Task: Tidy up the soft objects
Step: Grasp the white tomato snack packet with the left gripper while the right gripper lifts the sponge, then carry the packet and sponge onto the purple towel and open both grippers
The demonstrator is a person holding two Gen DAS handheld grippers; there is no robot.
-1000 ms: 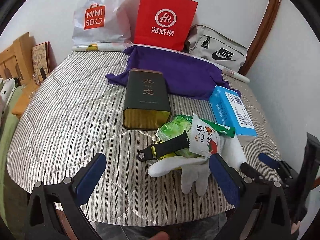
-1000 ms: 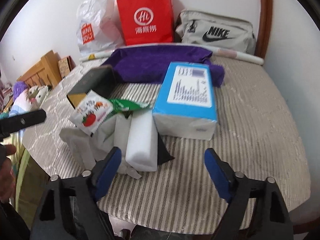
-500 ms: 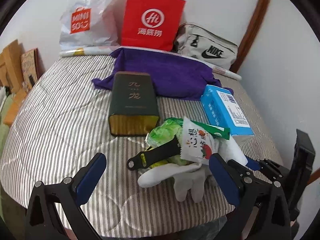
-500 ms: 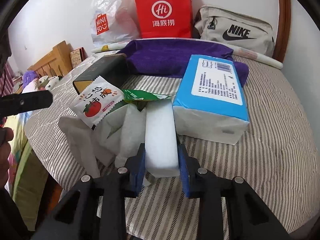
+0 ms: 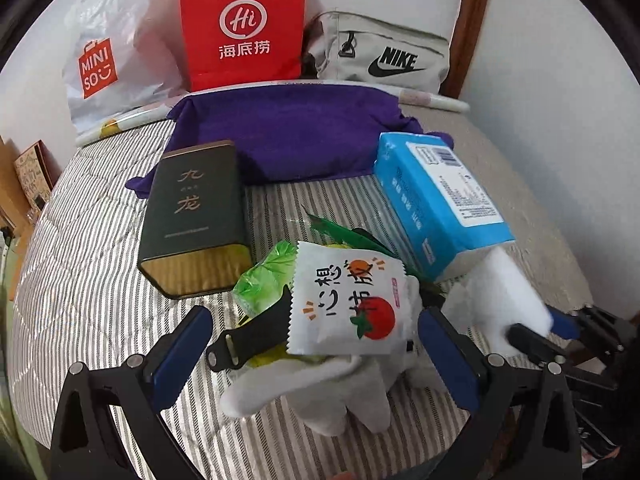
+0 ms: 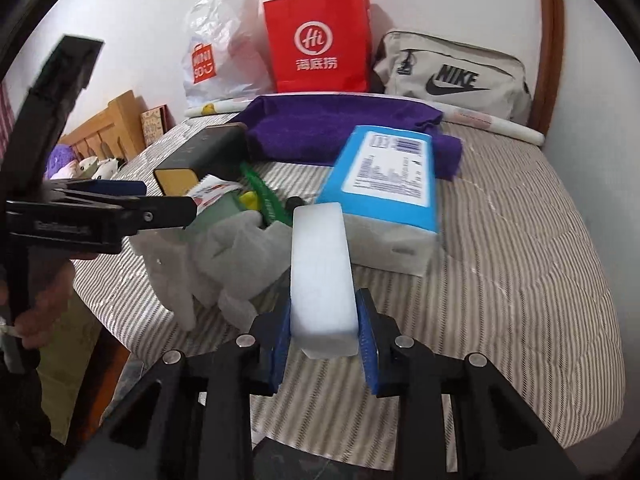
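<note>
On the striped bed, right gripper [image 6: 324, 332], newly clamped on white sponge [image 6: 320, 272], lifts it toward twelve o'clock; left gripper [image 5: 312, 344] gapes empty.

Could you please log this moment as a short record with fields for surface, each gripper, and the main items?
surface: striped bed cover
right gripper: shut on white foam block
left gripper: open, over the pile
pile: white glove, tomato snack packet, green packet
beside pile: blue tissue pack, dark tin
behind: purple cloth
</note>
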